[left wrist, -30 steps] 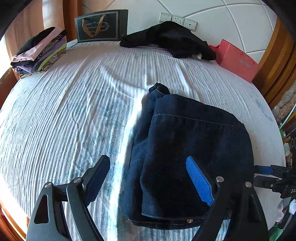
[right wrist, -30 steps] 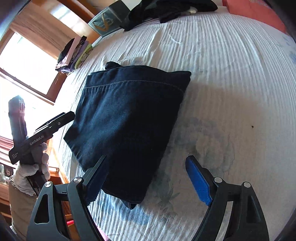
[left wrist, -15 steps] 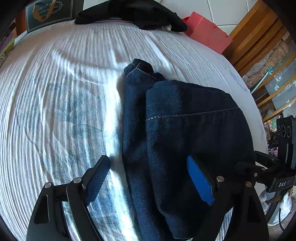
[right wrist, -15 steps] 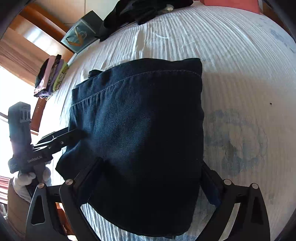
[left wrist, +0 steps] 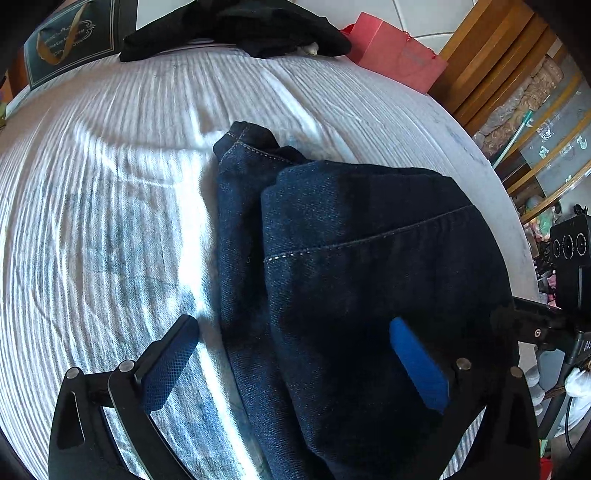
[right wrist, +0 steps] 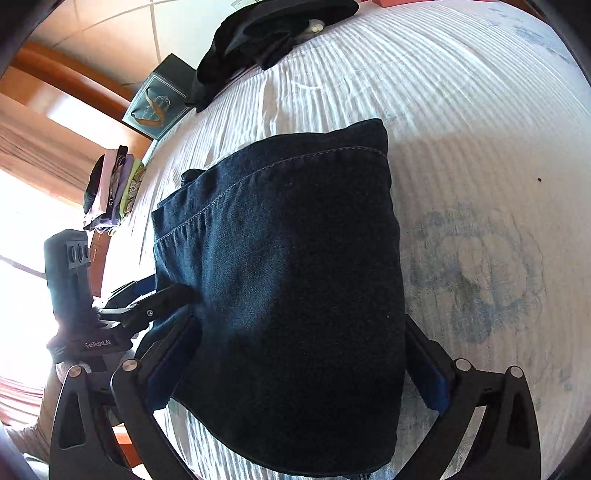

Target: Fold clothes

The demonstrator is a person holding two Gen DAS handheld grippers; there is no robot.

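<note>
Denim, thick and heavy, fills our near view: the folded jeans (right wrist: 288, 280) lie on the white bedspread (left wrist: 92, 229), stiff enough to keep their creases, best taken at the thick side edges. Our right gripper (right wrist: 303, 354) straddles the bundle, jaws wide and unclenched; our left gripper (left wrist: 291, 354) is likewise released, one finger over the cloth. A second ago both hovered farther back; we have since closed in. Beyond lie the black garment (left wrist: 236, 26) and folded stack (right wrist: 110, 188).

Folded jeans (left wrist: 369, 277) on white bedspread (left wrist: 110, 221). Left gripper (left wrist: 291, 354) spread wide, straddling the jeans' near edge. Black garment (left wrist: 236, 26), pink bag (left wrist: 395, 55) beyond.
</note>
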